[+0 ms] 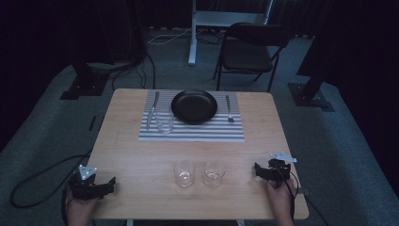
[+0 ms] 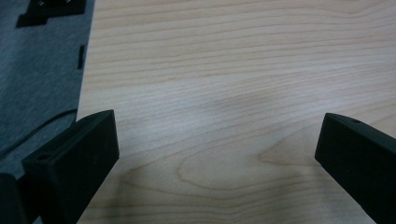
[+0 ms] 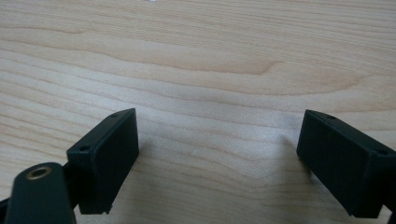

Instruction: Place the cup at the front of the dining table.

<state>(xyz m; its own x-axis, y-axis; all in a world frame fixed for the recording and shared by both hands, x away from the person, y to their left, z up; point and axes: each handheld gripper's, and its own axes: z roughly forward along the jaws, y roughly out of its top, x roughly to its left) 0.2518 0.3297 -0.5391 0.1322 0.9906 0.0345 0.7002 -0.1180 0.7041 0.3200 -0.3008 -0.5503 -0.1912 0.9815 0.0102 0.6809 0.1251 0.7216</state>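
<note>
Low over the table's front left corner, my left gripper [image 1: 109, 184] is open, and bare wood lies between its jaws in the left gripper view [image 2: 217, 140]. My right gripper [image 1: 258, 170] is open near the front right edge, again with bare wood between the jaws in the right gripper view [image 3: 217, 140]. Two clear glasses stand side by side at the front middle between the grippers: one on the left [image 1: 184, 173], one on the right [image 1: 214, 173]. Farther back lies a striped placemat [image 1: 207, 132] with a black plate [image 1: 194, 106], a knife [image 1: 153, 109], a fork [image 1: 228, 108] and a third glass [image 1: 164, 121].
The wooden table [image 1: 136, 155] stands on grey carpet. A black chair [image 1: 249, 52] and a white desk leg [image 1: 192, 37] are behind it. Dark stands flank the table at back left [image 1: 84, 80] and back right [image 1: 310, 89]. Cables trail on the floor at left [image 1: 37, 188].
</note>
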